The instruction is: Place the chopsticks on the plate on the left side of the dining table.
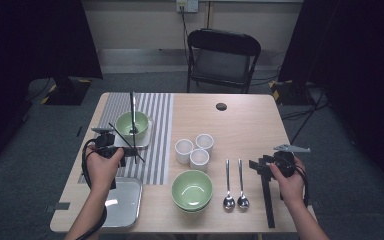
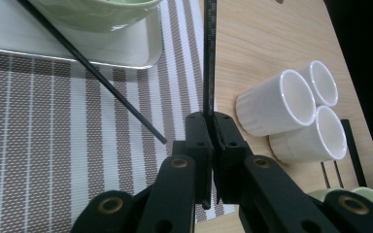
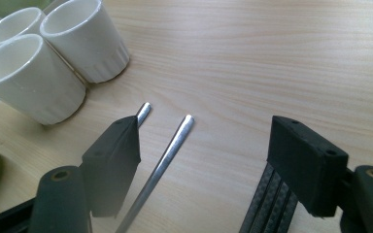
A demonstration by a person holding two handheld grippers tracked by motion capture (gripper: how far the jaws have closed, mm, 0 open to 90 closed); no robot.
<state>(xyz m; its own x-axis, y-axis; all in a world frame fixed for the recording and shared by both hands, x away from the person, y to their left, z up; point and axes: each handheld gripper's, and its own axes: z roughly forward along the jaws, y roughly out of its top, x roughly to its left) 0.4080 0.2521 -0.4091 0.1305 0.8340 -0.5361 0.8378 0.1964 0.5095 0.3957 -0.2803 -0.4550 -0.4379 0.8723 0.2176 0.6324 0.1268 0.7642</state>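
Black chopstick (image 2: 209, 73) clenched edge-on in my left tongs (image 2: 212, 145) could swivel and slip; right tongs (image 3: 213, 160) gape released.

The right tool (image 3: 209, 160) has its jaws wide apart over the table (image 3: 272, 58). Between them lies one spoon handle (image 3: 167, 155); another (image 3: 144, 111) shows behind the left jaw. Three white cups (image 3: 53, 53) cluster at ten o'clock. Black strips (image 3: 267, 208) lie at five o'clock.
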